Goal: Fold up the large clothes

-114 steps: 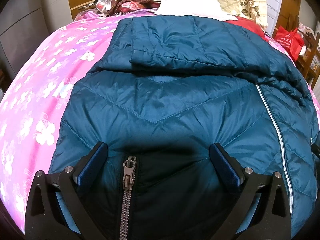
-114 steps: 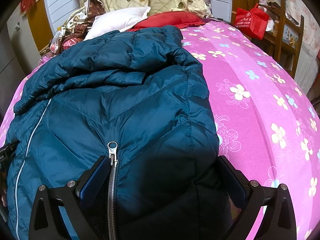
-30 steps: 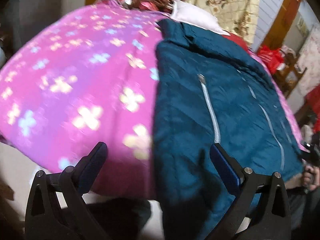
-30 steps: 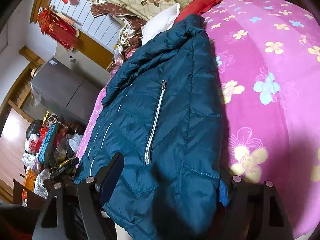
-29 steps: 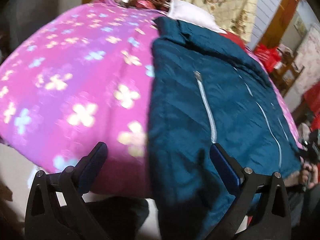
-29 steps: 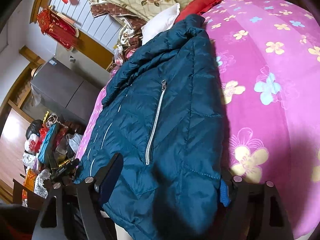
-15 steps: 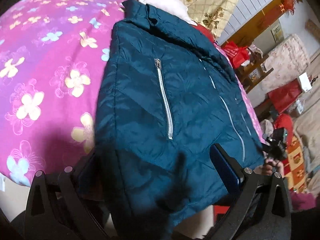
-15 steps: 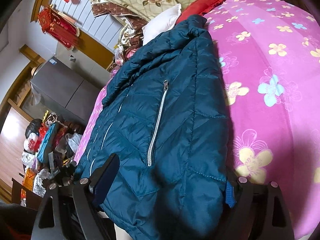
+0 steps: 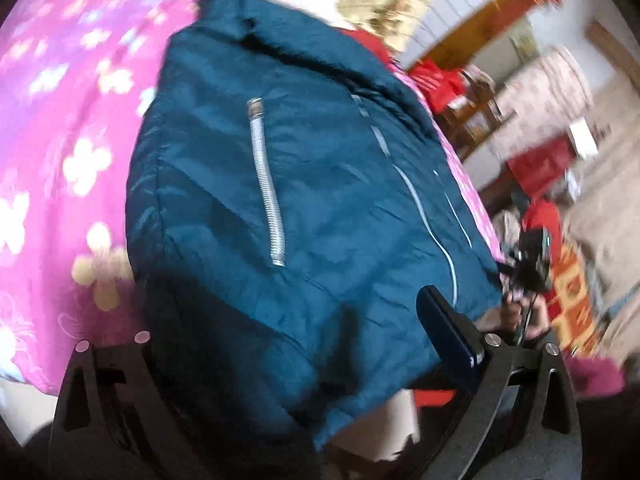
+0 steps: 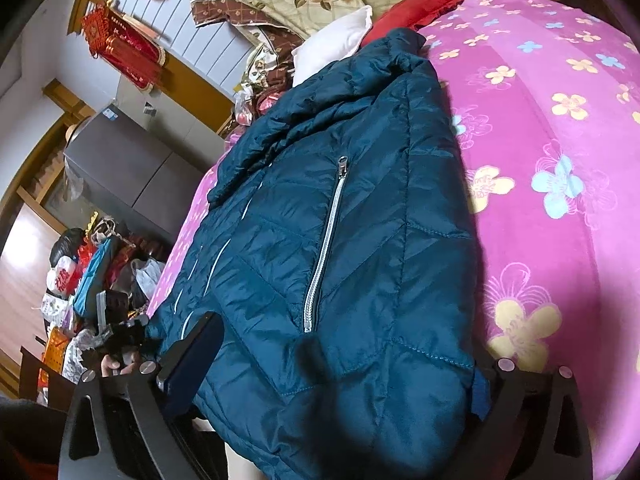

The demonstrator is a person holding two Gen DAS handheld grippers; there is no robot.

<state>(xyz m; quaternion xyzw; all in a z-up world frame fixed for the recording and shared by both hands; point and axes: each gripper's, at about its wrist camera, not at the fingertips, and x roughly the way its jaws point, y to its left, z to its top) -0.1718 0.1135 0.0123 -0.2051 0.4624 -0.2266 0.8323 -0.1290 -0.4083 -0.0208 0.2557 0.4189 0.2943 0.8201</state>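
You are working on a big bed [image 10: 560, 128] with a pink flowery cover, and the blue puffy jacket [image 10: 340, 240] is lying along it, with its collar end far from you near the white pillow [image 10: 336, 44] and its bottom edge hanging a little over the near side of the bed. It looks like you are getting ready to take both bottom corners so you can fold the jacket up toward the collar. The right tongs [image 10: 344, 372] are sitting at the bottom right corner, and their jaws have just been opening wide; the corner of the jacket is lying between them, but the pads are not squeezing it. The left tongs [image 9: 296, 340] are coming in at the bottom left corner, and that view is blurry. Their jaws are spread wide too, and the jacket's corner is sitting between them, hiding the pad on the left. Next, I think you need to push each pair of tongs a little deeper over the edge, then close them on the puffy cloth, both layers together. Puffy cloth is slippery and thick, so a thin bite may slide out. The silver pocket zipper [image 10: 324, 248] is lying just ahead of the right tongs, so keep the pads off it.
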